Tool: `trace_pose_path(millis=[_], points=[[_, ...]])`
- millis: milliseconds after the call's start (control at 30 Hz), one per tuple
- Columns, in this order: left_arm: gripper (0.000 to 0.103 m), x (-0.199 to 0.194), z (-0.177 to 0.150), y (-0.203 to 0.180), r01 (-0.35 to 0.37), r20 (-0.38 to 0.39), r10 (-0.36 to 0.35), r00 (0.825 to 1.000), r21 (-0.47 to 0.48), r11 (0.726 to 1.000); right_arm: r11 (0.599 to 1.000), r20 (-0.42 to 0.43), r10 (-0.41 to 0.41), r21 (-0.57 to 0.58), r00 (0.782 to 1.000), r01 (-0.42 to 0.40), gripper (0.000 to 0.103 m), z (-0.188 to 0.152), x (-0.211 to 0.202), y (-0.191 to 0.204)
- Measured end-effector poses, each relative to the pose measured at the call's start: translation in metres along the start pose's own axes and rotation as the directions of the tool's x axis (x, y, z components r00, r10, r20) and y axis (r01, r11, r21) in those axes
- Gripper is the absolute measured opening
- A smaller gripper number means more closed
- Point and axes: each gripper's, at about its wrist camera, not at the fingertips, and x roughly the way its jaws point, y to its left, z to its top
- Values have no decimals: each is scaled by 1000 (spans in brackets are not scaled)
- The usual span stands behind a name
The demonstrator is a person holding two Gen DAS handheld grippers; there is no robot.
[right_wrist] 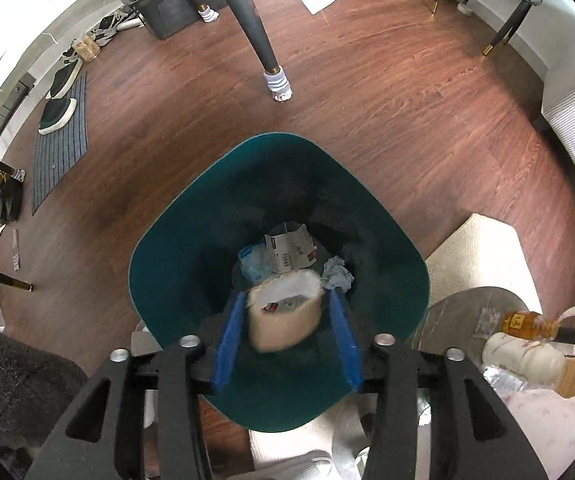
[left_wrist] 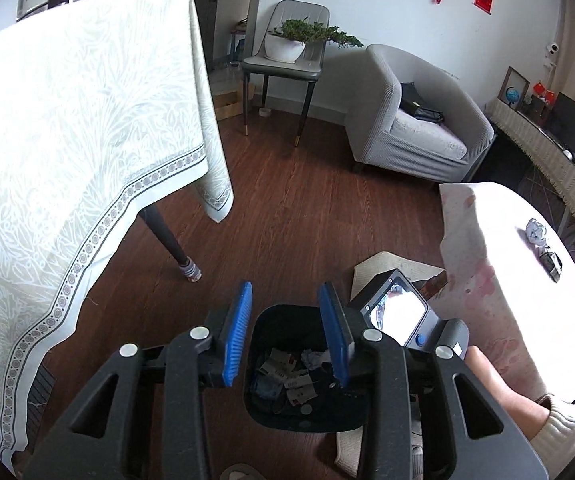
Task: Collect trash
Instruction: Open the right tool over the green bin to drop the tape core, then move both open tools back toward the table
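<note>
A dark teal trash bin [right_wrist: 175,248] stands on the wood floor, with paper scraps and crumpled wrappers [right_wrist: 291,250] at its bottom. My right gripper [right_wrist: 285,312] is open directly above the bin. A beige paper cup [right_wrist: 285,322] is blurred between its fingers, not touching them, over the bin's mouth. My left gripper [left_wrist: 285,308] is open and empty above the same bin [left_wrist: 271,412]. The right gripper's body [left_wrist: 399,312] shows beside it. A crumpled paper [left_wrist: 535,230] and a dark wrapper [left_wrist: 552,262] lie on the small white table [left_wrist: 487,264].
A big table with a pale patterned cloth [left_wrist: 67,140] stands left, its dark leg [right_wrist: 261,40] near the bin. A grey armchair [left_wrist: 415,120] and a chair with a potted plant [left_wrist: 287,46] stand behind. A beige rug [right_wrist: 483,248], shoes and a mat [right_wrist: 61,140] lie on the floor.
</note>
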Motion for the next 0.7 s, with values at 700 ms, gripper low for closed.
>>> trace_pose_path(millis=[700], points=[[37, -15, 22, -62, 68, 77, -70, 995, 33, 997, 998, 266, 62, -9, 962, -62, 51, -24, -113, -14]])
